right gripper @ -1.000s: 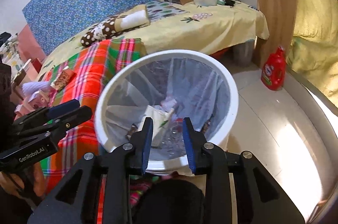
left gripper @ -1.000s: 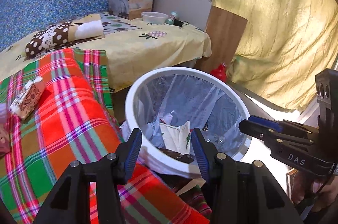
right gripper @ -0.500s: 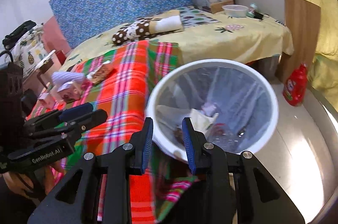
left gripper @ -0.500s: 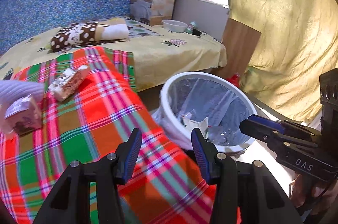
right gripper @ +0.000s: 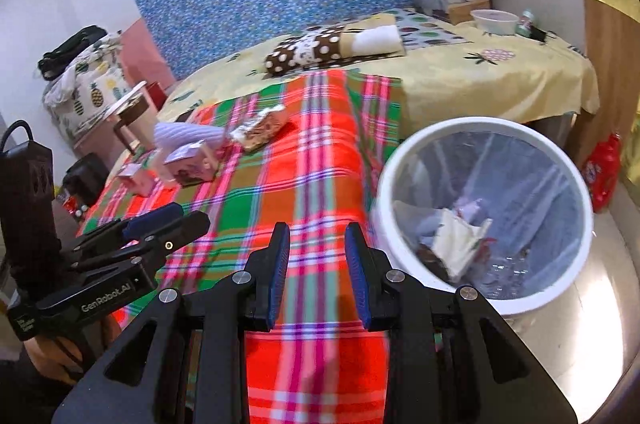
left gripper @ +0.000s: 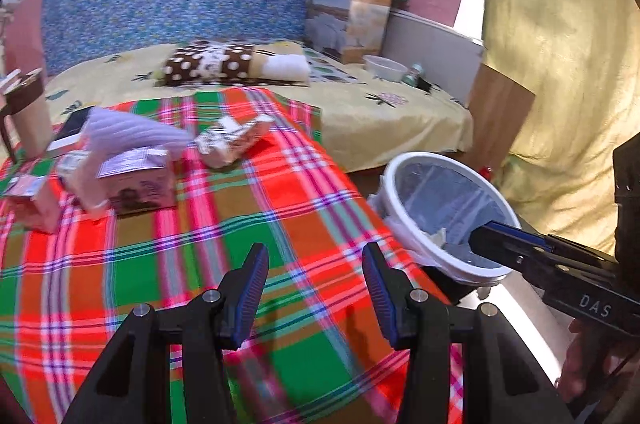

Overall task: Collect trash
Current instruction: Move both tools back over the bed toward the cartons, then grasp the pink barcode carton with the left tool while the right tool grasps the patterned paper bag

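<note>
Standing apart and empty: left gripper [left gripper: 314,290] wide, right gripper [right gripper: 316,274] narrower, both hovering over the plaid blanket [left gripper: 224,220]. Lying farther up it: crinkled foil wrapper [left gripper: 232,140], small cartons [left gripper: 136,180]. Sitting beside the bed: lined white bin [right gripper: 486,214]. Possibly risking pinching soft cloth with the wrapper, or crushing thin cardboard.

Plaid blanket [left gripper: 280,224] under my jaws smeared w/ blur — boxes [left gripper: 136,180] at left too fuzzy to read; bin [left gripper: 404,168] partly behind my right gripper [left gripper: 480,236].
</note>
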The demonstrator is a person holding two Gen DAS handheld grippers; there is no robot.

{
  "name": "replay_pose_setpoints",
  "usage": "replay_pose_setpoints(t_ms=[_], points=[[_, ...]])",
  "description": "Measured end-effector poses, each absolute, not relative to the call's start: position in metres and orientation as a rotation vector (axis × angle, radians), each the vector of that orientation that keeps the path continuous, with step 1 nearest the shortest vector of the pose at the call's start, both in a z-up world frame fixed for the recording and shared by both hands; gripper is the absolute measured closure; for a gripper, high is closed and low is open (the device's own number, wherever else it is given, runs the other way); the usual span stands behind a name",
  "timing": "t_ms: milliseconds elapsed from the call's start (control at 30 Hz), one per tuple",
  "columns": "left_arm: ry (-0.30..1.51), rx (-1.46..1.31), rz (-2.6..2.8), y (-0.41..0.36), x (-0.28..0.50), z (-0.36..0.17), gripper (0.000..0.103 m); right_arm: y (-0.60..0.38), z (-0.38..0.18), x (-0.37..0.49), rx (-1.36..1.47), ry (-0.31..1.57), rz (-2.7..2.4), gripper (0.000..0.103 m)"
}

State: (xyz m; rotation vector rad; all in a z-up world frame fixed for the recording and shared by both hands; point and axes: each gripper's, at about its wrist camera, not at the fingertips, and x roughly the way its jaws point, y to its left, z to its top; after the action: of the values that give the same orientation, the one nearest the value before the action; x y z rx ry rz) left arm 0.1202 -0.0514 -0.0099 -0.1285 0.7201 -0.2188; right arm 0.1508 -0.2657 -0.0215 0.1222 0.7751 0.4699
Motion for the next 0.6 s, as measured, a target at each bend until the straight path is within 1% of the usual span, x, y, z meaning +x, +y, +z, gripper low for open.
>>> replay_pose_setpoints(t_ms=[600], points=[[0.697,-0.182,0.006,0.033,0.101,-0.005,0.054,-0.208,-0.011,0.166,0.123,0.795,0.569,0.072]])
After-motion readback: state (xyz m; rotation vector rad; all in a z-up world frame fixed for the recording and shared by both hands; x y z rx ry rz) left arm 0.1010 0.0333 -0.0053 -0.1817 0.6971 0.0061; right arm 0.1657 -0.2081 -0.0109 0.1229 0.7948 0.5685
